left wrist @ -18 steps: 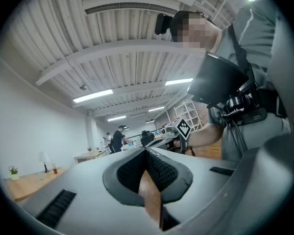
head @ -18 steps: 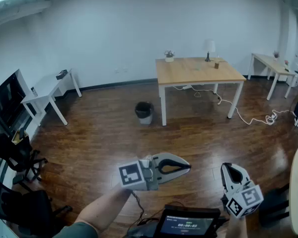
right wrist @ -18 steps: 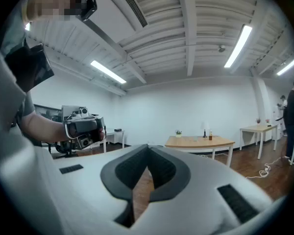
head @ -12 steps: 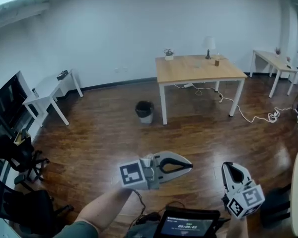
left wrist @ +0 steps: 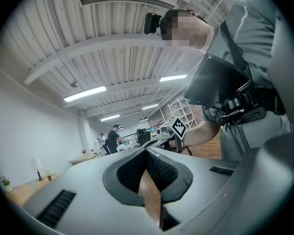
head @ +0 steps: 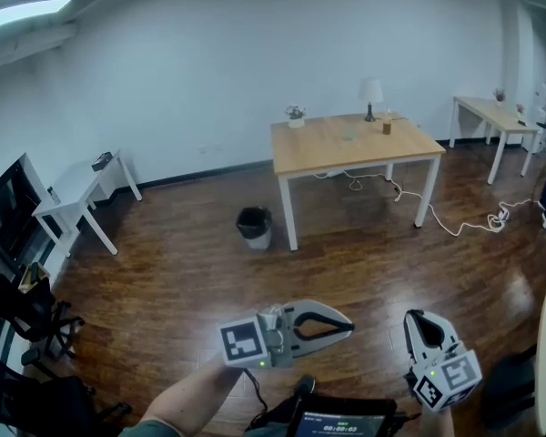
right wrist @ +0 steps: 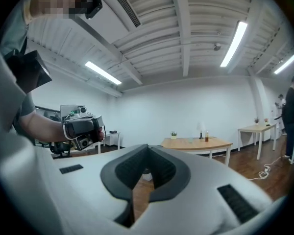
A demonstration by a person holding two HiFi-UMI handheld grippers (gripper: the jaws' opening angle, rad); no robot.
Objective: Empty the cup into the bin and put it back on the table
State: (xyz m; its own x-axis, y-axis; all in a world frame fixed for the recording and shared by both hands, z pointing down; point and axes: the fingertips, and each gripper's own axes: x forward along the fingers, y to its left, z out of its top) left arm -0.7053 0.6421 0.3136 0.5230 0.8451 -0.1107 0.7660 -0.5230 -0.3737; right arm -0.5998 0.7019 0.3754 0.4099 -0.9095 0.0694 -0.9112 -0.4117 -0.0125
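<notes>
A small pale cup (head: 348, 135) stands on the wooden table (head: 328, 148) across the room; the right gripper view also shows the cup (right wrist: 190, 140) there, too small to see any contents. On the floor by the table's left leg stands a black bin (head: 255, 227). My left gripper (head: 347, 319) is shut and empty, held low in front of me and pointing right. Close to my body, my right gripper (head: 418, 320) is shut and empty too, pointing towards the table. Both are far from the cup and bin.
A lamp (head: 370, 94), a plant pot (head: 296, 115) and a small bottle (head: 387, 127) share the table. Cables (head: 455, 226) trail on the floor right of it. A white side table (head: 77, 194) stands left, another desk (head: 491, 116) far right, black chairs (head: 23, 308) near left.
The view has shifted: table and bin sit further left and lower in the head view. Both grippers stay shut and have barely moved.
</notes>
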